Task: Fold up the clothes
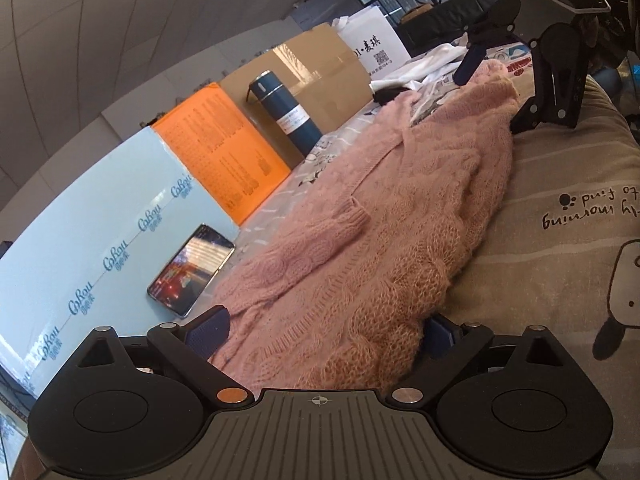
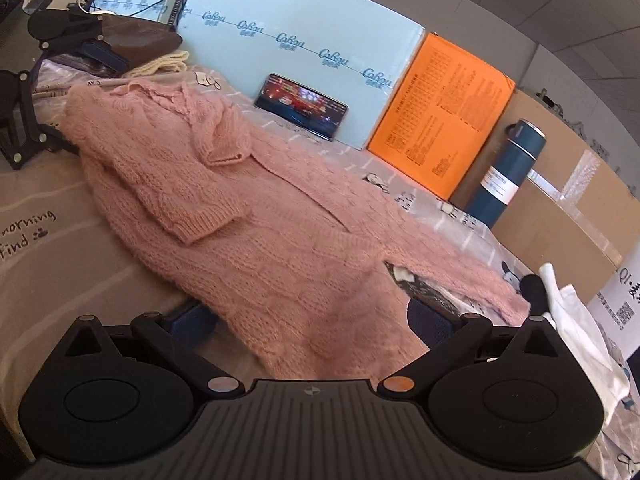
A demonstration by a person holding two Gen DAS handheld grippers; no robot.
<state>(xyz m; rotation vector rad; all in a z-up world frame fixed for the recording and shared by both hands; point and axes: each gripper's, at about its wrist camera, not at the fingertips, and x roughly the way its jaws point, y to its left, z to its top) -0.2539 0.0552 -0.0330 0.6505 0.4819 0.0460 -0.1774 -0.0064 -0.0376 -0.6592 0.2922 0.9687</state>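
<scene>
The fluffy pink cable-knit cardigan [image 1: 360, 240] lies lengthwise on the printed beige bedsheet [image 1: 560, 240], its long axis running between the two claws. The left gripper [image 1: 324, 330] and right gripper [image 2: 312, 318] each straddle an opposite end, wide open, pinching nothing yet.

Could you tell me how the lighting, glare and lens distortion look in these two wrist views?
Left wrist view: heavy fisheye bending of the pale blue board, glare on the phone screen, the pink sweater sunlit and sharp except where it nears the lens. Right wrist view: dark corner vignetting, bright patches on the cardboard box, the sweater's near hem between the open right gripper fingers blurred.
</scene>
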